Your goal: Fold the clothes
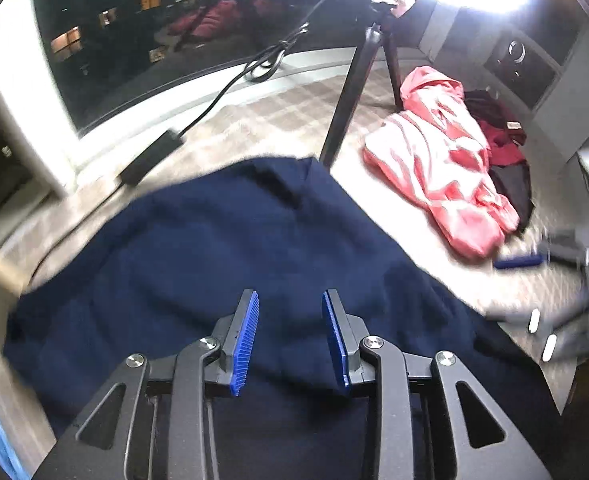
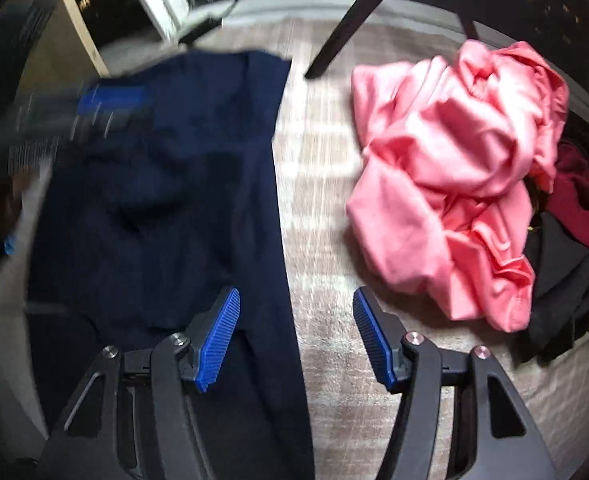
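The patterned carpet [image 2: 318,184] is the work surface here, and everything lies on it, probably because it gives enough flat room for spreading a garment. The largest thing on it is the navy garment [image 1: 222,240], which is spread out flat directly under and ahead of the left gripper [image 1: 290,336]; in the right wrist view the same navy garment [image 2: 166,184] lies ahead and to the left of the right gripper [image 2: 296,336], with its long straight edge running between the two blue pads. I judge it is laid flat like this so that it can be folded along clean lines. To the right of both tools, well apart from the navy cloth, the pink garment [image 2: 446,184] lies crumpled on top of a dark red and black pile [image 2: 574,232]; these seem to wait for their turn. A black tripod leg [image 1: 346,92] stands ahead of the left gripper, just beyond the far edge of the navy cloth, and a black cable with adapter [image 1: 150,156] lies ahead to its left, near the window. Both grippers are released: the left one has its jaws apart above the cloth with nothing between them, and the right one is spread wide over the garment's edge and bare carpet, grasping nothing. It seems the next grip on an edge is being prepared.
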Demonstrator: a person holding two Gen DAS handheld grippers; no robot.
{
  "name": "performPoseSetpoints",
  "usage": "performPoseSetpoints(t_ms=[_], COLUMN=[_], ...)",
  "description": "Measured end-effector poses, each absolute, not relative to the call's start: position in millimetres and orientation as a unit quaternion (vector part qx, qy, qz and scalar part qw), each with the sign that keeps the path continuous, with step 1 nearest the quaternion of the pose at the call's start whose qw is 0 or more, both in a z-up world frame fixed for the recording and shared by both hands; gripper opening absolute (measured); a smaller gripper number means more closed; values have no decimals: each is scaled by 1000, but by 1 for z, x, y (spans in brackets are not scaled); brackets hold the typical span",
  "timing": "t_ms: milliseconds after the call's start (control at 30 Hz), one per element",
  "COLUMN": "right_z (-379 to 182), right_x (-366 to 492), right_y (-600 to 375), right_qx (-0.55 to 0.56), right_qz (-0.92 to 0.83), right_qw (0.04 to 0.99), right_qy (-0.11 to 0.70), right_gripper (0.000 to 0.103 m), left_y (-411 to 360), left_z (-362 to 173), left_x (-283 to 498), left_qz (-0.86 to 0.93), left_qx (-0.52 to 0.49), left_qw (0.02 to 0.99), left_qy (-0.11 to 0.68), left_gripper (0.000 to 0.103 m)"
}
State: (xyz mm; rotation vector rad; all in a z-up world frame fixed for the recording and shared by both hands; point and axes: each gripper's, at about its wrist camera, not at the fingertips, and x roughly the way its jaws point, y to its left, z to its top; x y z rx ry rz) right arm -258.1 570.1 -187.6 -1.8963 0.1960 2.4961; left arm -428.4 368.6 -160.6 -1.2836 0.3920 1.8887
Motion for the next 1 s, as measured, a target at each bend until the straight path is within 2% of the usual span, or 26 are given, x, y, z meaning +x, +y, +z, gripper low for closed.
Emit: performPoseSetpoints(t_ms=[100, 367, 467, 500, 533, 567, 600, 733, 767, 833, 867, 900, 1000], right_z=[-189, -181, -180, -183, -185, -186, -190, -203, -206, -205, -204, -205, -206], right_x=[-251, -222, -216, -217, -218, -224, -225, -229, -229, -228, -227, -227, -227], right_y=[565, 565, 556, 554, 551, 548, 546, 549, 551, 562, 567, 575, 597], right_qx=[-594, -578, -576, -577, -578, -579, -581, -587, -588, -580, -576, -575, -574], right_qz=[802, 812, 815, 815, 814, 814, 813, 809, 809, 814, 817, 816, 813], right_qw=[-7, -30, -36, -38, -40, -36, -31, -19, -18, -8, -4, 1, 14], right_qy=[57, 73, 55, 47, 38, 31, 22, 0, 2, 24, 35, 53, 99], right_gripper=[58, 58, 58, 58, 58, 58, 58, 58, 53, 33, 18, 9, 6], left_y=[397, 465, 473, 473, 473, 471, 468, 454, 451, 446, 444, 443, 448], left_z=[-165, -183, -195, -195, -195, -194, -191, -178, -174, -168, -166, -165, -167], left_x=[-441, -465, -469, -469, -469, -469, -470, -476, -478, -481, -482, -483, -488], left_qz=[728, 701, 684, 685, 685, 685, 685, 695, 698, 702, 704, 705, 708], left_qx=[-514, -506, -522, -522, -522, -524, -525, -523, -522, -521, -521, -521, -520], left_qw=[430, 441, 442, 443, 444, 448, 452, 464, 465, 465, 465, 464, 463], left_qy=[147, 242, 251, 250, 248, 237, 224, 165, 155, 138, 131, 128, 116], left_gripper=[32, 32, 30, 28, 15, 6, 2, 2, 2, 2, 2, 2, 2])
